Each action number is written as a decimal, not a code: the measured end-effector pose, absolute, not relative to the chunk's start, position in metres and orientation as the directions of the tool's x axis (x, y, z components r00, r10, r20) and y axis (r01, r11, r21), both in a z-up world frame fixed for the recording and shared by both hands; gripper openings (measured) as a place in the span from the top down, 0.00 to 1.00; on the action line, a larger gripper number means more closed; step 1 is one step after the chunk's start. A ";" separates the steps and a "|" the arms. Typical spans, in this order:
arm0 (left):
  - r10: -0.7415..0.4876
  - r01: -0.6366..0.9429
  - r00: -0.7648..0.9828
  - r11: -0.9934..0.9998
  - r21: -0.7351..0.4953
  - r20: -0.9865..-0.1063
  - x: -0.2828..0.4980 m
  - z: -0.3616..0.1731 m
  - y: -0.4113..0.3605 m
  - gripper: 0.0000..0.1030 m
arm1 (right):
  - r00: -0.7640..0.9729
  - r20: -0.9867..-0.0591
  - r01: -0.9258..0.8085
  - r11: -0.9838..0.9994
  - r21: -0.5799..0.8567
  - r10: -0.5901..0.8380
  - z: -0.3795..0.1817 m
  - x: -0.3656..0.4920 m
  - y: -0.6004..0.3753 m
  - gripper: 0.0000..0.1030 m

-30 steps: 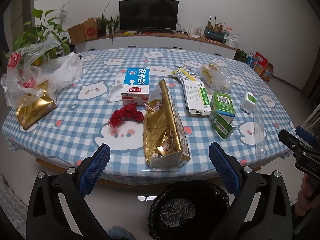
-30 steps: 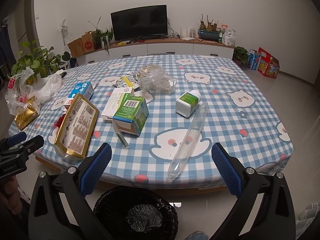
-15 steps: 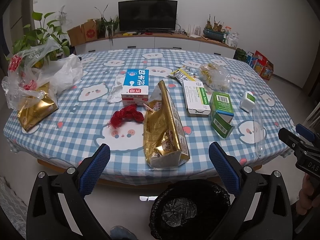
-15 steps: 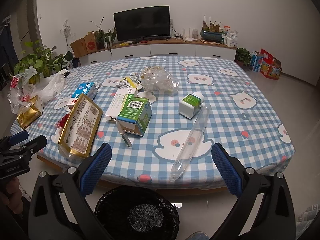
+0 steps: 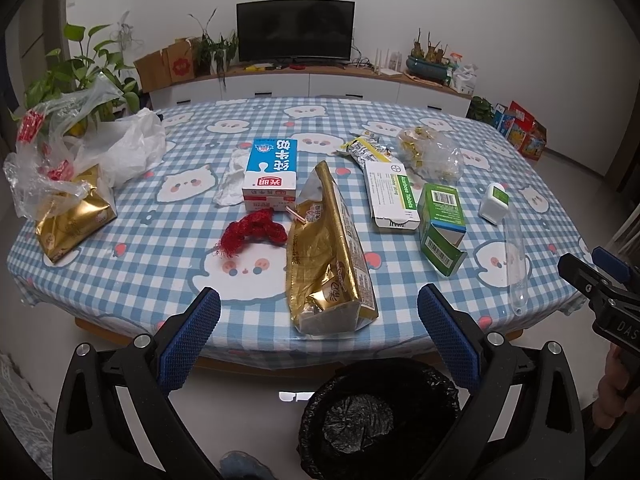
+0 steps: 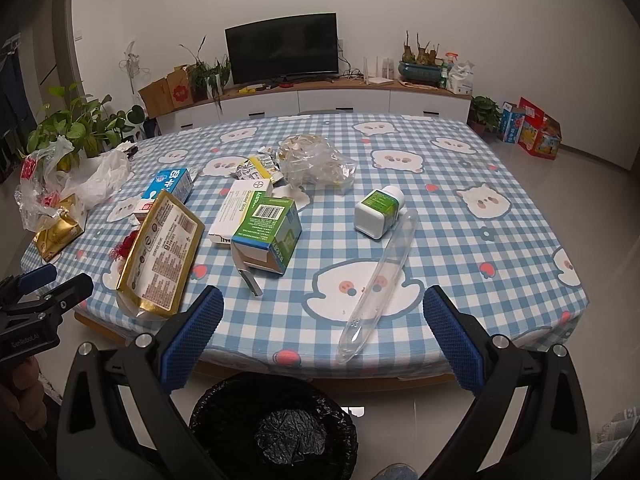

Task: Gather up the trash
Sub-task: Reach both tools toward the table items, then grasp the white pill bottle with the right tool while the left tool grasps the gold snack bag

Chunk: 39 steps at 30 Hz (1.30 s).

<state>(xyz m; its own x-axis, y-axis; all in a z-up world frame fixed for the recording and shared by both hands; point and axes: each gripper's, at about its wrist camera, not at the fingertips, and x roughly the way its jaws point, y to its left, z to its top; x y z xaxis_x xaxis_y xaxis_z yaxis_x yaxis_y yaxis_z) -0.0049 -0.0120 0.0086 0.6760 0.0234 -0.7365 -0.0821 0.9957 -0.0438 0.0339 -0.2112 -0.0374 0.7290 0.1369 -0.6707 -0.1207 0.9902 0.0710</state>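
Observation:
Trash lies on a table with a blue checked cloth: a gold foil bag, a blue milk carton, a red net scrap, a white tablet box, a green box, a white bottle and a clear plastic tube. A bin with a black liner stands on the floor below the table's near edge. My left gripper is open and empty, before the table edge above the bin. My right gripper is open and empty, short of the tube.
A crumpled clear bag and a yellow wrapper lie farther back. Plastic bags and a second gold bag sit at the table's left edge. A TV cabinet, plants and boxes line the far wall.
Both grippers have drifted slightly back and upward from the table; the view of the table has shifted a little. Nothing was picked up and both stay open.

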 end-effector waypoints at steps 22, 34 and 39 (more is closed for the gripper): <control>0.009 -0.079 0.664 0.995 -0.059 -0.747 0.000 0.006 -0.017 0.06 | 0.729 -0.672 -0.126 0.991 0.055 0.130 -0.036 0.038 -0.212 0.07; 0.024 -0.084 0.635 0.996 -0.039 -0.772 0.054 0.002 -0.023 0.07 | 0.691 -0.722 -0.053 0.999 0.012 0.045 -0.038 0.116 -0.230 0.07; 0.037 -0.099 0.609 0.995 -0.030 -0.792 0.082 -0.005 -0.021 0.08 | 0.670 -0.742 -0.038 0.999 0.006 0.030 -0.044 0.148 -0.230 0.07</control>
<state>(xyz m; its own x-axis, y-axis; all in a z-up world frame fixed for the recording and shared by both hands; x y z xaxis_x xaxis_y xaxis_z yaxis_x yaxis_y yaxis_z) 0.0822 -0.0206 -0.0046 0.6092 0.0367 -0.7922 -0.0992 0.9946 -0.0303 0.1483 -0.2302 -0.0435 0.6701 0.0303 -0.7416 -0.0380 0.9993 0.0065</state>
